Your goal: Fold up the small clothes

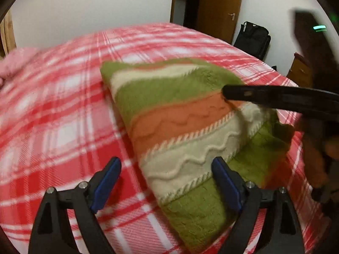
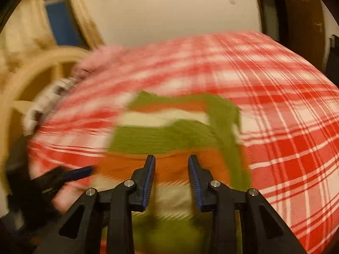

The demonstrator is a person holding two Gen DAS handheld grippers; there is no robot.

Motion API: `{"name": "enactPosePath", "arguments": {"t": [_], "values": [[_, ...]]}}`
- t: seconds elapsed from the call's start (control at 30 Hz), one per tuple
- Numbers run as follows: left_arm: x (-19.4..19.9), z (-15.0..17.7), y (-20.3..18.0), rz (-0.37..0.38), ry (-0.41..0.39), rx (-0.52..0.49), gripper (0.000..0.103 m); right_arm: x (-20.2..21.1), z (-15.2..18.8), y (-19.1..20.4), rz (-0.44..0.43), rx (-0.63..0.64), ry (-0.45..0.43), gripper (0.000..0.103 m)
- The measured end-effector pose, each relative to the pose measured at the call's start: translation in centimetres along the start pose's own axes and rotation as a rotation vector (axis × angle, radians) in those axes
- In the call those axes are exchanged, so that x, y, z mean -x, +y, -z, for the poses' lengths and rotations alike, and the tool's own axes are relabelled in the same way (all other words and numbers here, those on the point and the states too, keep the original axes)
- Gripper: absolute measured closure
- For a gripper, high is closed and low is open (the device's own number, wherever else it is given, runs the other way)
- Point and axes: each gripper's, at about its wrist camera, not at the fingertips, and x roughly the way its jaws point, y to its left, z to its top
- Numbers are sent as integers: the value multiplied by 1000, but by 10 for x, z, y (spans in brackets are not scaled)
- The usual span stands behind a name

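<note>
A small knit sweater [image 1: 169, 114] with green, cream and orange stripes lies folded on the red and white plaid bedspread [image 1: 53, 116]. My left gripper [image 1: 166, 165] hovers wide open over the sweater's near edge; its blue pads [image 1: 106, 182] do not press the cloth. From the right, a black finger of my right gripper [image 1: 275, 99] reaches over the sweater's far right part. In the blurred right wrist view, the right gripper [image 2: 171, 160] stands partly open above the sweater [image 2: 169, 135], nothing pinched between its pads [image 2: 148, 180]. The left gripper [image 2: 78, 172] shows at lower left.
A pink pillow [image 1: 17, 63] lies at the bed's far left, beside a wooden headboard [image 2: 31, 74]. Behind the bed are a white wall, a brown door [image 1: 220, 6], a black bag [image 1: 253, 38] and a wooden cabinet [image 1: 300, 69] at the right.
</note>
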Motion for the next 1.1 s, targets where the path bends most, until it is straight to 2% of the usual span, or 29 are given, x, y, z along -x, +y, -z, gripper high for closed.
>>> {"name": "enactPosePath", "arguments": {"t": [0.03, 0.1, 0.23, 0.37, 0.43, 0.53, 0.6, 0.73, 0.83, 0.97, 1.1], "values": [[-3, 1, 2, 14, 13, 18, 10, -3, 2, -12, -35, -39, -7, 70], [-3, 3, 4, 28, 8, 39, 6, 2, 2, -19, -52, -40, -20, 72], [-9, 3, 7, 61, 34, 53, 3, 6, 5, -11, -18, 7, -17, 72], [-11, 3, 6, 45, 32, 56, 0, 5, -3, -9, 2, -9, 11, 72], [-11, 3, 5, 37, 32, 55, 0, 12, -13, 4, 46, 37, -17, 70], [-11, 5, 6, 36, 32, 54, 0, 10, -32, 21, 26, 84, -44, 70], [-12, 5, 7, 38, 32, 56, 0, -1, -41, 25, 41, 100, -13, 70], [-11, 7, 7, 39, 30, 57, 0, -44, -52, 10, 161, 79, 87, 70], [-11, 8, 6, 37, 28, 56, 0, -50, -53, -9, 133, 26, 86, 70], [-5, 9, 11, 53, 18, 71, 0, -46, -49, -12, 143, 65, 71, 72], [23, 18, 19, 21, -78, 106, 0, -24, -41, -20, 80, 68, 38, 70]]}}
